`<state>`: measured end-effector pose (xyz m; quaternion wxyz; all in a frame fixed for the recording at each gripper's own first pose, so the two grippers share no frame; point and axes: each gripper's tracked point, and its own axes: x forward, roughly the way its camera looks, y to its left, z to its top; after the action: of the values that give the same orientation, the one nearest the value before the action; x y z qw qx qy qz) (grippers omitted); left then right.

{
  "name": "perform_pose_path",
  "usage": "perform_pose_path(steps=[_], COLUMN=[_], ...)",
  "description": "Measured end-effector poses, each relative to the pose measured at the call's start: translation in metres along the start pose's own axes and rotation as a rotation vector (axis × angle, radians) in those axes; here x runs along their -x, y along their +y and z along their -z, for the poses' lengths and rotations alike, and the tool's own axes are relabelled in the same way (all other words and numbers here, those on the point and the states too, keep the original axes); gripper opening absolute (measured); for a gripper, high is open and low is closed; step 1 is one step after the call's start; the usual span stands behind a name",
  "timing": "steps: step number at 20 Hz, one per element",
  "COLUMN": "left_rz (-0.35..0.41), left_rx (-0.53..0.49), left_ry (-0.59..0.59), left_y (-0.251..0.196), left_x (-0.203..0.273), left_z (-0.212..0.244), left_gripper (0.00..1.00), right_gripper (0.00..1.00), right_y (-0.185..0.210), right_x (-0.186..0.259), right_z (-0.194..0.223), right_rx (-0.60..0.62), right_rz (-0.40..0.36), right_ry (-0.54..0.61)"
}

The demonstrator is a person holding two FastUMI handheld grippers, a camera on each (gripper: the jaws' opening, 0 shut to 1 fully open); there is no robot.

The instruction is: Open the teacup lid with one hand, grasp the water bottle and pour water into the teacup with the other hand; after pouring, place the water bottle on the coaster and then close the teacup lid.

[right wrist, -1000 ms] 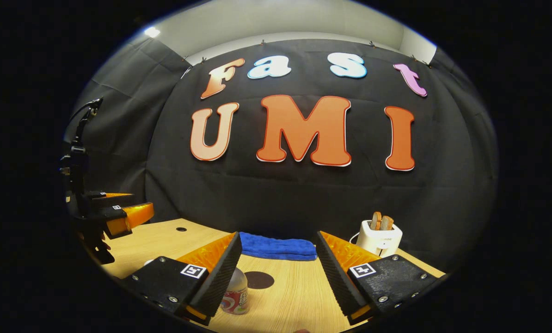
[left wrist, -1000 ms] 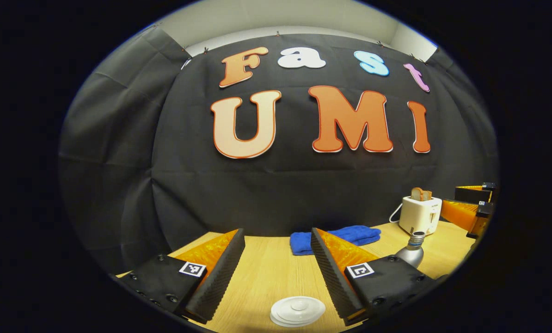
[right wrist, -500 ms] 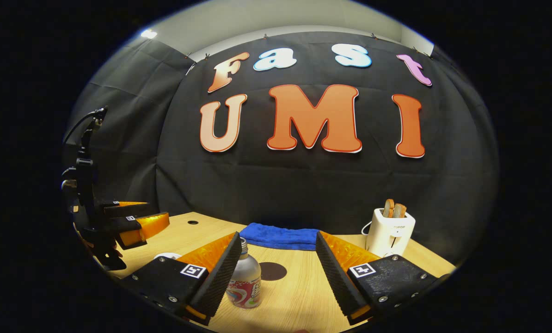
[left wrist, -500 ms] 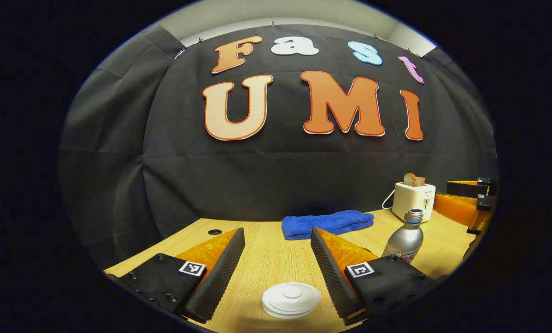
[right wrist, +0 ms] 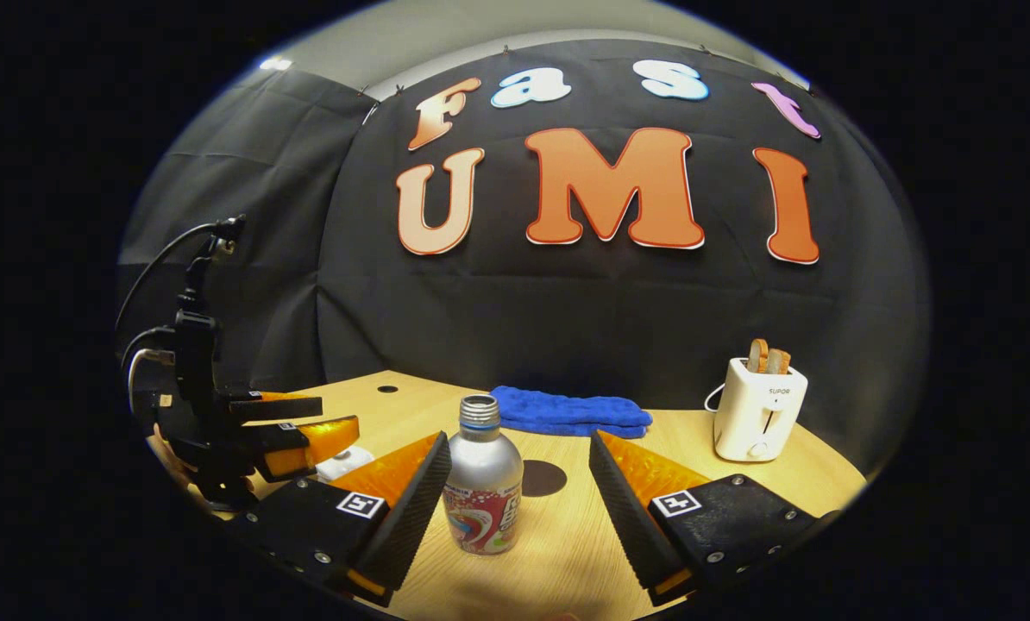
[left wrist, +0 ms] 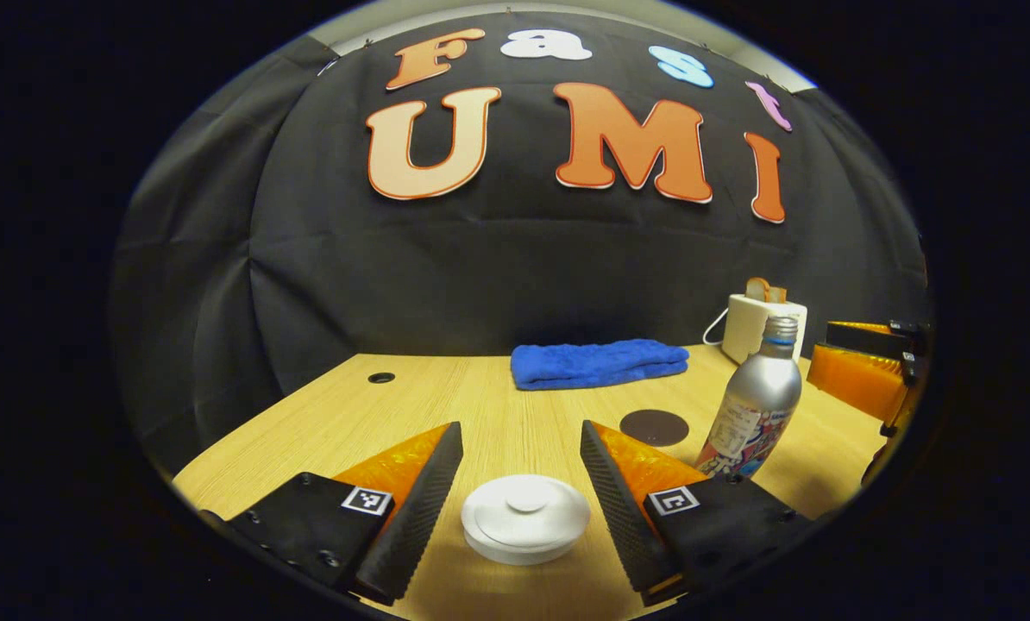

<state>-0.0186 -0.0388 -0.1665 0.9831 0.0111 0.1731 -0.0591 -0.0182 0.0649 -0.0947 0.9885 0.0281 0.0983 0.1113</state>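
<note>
The left tool point(left wrist: 515, 466) has two wedge-shaped fingers point(left wrist: 416, 509) with translucent orange backs and black ribbed pads on the inner faces. Each finger sits on a flat black block with small screws and a square black-and-white marker. The right tool point(right wrist: 519, 483) is built alike: orange wedges, ribbed black pads, screwed black blocks, one marker each. In the right gripper view, the left tool carries a black upright post with black cables looping from its top.

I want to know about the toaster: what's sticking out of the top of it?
Slices of toast stand in the slots of the white toaster, tops poking out. Their lower parts sit hidden inside the toaster body.
</note>
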Motion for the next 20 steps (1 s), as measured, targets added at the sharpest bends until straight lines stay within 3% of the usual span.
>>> perform_pose_path(steps=[4,5,7,10,11,12,15,18,20], left_rz=[0.013,0.012,0.015,0.006,0.005,0.001,-0.007,-0.003,-0.004], left_rx=[-0.013,-0.017,-0.02,-0.021,-0.019,-0.023,-0.019,-0.004,-0.001], left_ry=[0.068,0.086,0.113,0.132,0.123,0.124,0.115,0.093,0.086], left_y=[-0.008,-0.008,-0.011,-0.009,-0.01,-0.008,-0.006,-0.006,-0.005], left_x=[-0.006,-0.009,-0.013,-0.014,-0.015,-0.015,-0.016,-0.016,-0.016], left_z=[0.022,0.026,0.034,0.038,0.037,0.038,0.036,0.033,0.031], left_gripper=[0.84,0.87,0.75,0.73,0.64,0.64,0.45,0.34,0.34], right_gripper=[0.96,0.97,0.97,0.97,0.97,0.97,0.96,0.97,0.97], right_y=[0.013,0.015,0.017,0.017,0.017,0.016,0.016,0.017,0.018], right_x=[-0.004,-0.005,-0.007,-0.01,-0.011,-0.012,-0.014,-0.017,-0.019], right_z=[0.012,0.015,0.02,0.027,0.028,0.03,0.035,0.04,0.045], right_rx=[0.031,0.035,0.038,0.039,0.039,0.039,0.044,0.052,0.057], right_rz=[-0.032,-0.039,-0.047,-0.046,-0.045,-0.045,-0.042,-0.041,-0.042], right_ry=[0.027,0.035,0.047,0.063,0.068,0.072,0.083,0.096,0.108])
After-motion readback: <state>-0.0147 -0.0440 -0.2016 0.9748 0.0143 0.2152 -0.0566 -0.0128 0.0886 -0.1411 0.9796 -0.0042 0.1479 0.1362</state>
